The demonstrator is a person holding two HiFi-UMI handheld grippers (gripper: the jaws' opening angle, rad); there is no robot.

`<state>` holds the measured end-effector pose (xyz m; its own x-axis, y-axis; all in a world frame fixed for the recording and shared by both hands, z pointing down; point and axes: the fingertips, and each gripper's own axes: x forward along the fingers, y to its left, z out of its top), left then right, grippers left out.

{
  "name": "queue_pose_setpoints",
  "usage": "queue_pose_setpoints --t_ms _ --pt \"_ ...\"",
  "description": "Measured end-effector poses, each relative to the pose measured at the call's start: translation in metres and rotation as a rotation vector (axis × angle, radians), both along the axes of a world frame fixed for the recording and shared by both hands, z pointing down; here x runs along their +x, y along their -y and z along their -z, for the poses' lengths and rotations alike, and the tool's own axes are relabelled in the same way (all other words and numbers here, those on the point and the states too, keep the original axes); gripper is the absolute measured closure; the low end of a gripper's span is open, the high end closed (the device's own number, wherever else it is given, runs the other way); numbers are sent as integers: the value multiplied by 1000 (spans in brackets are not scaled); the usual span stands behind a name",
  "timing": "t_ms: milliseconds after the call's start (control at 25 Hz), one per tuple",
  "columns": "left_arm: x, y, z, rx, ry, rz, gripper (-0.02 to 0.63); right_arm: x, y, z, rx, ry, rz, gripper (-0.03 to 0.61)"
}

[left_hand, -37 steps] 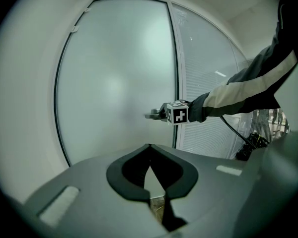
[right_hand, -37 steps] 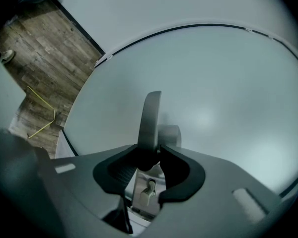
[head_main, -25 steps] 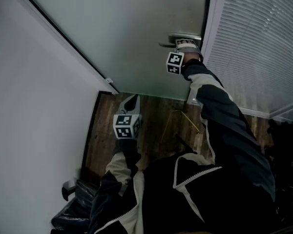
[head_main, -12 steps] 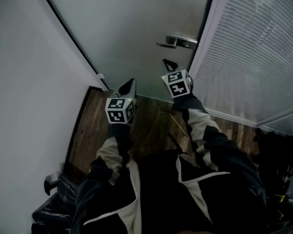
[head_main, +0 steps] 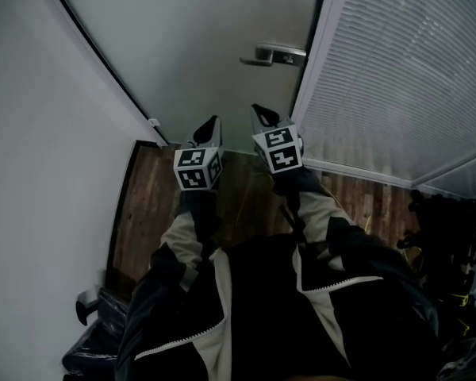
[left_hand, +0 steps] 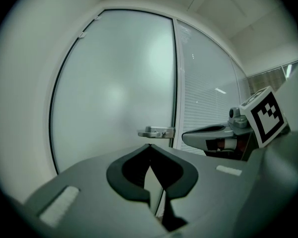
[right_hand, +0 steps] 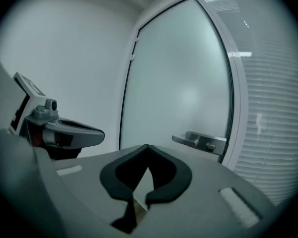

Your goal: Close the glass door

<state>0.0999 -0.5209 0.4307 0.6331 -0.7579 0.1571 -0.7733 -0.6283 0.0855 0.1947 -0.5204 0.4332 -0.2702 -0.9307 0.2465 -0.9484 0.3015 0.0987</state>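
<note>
left gripper [left_hand: 149,146] jaws together; glass door [left_hand: 114,83] w/ handle [left_hand: 156,132] ahead

Both arms reach forward side by side, left gripper [head_main: 211,127] and right gripper [head_main: 259,116] (both empty) with jaws together.

One glass door [head_main: 206,46] is showing, and it is carrying one metal handle [head_main: 274,55]. Two grippers are pointing toward it: one left gripper [head_main: 210,125] and one right gripper [head_main: 258,111]. Two marker cubes are riding on them, a left cube [head_main: 197,169] and a right cube [head_main: 278,150]. One slatted blind [head_main: 397,78] is hanging beside the door. Two sleeves are reaching in, a left sleeve [head_main: 182,244] and a right sleeve [head_main: 325,221].
</note>
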Motion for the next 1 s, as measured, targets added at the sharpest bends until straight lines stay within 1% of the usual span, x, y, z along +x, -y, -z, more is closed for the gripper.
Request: queue_pose_setpoints --t_ms 240,480,560,720,1000 --pt "1 3 5 25 -7 9 612 -3 -4 -8 -33 10 13 577" --pt "-4 1 8 28 5 23 612 -12 -9 -5 -21 13 29 577" --pt "-2 0 8 29 -1 23 612 -12 -11 -5 -20 -8 34 577" --pt "-1 2 6 31 -1 20 612 -17 -12 -2 16 -97 46 577" --pt "3 -3 9 47 22 18 612 -16 -14 0 22 -80 48 577"
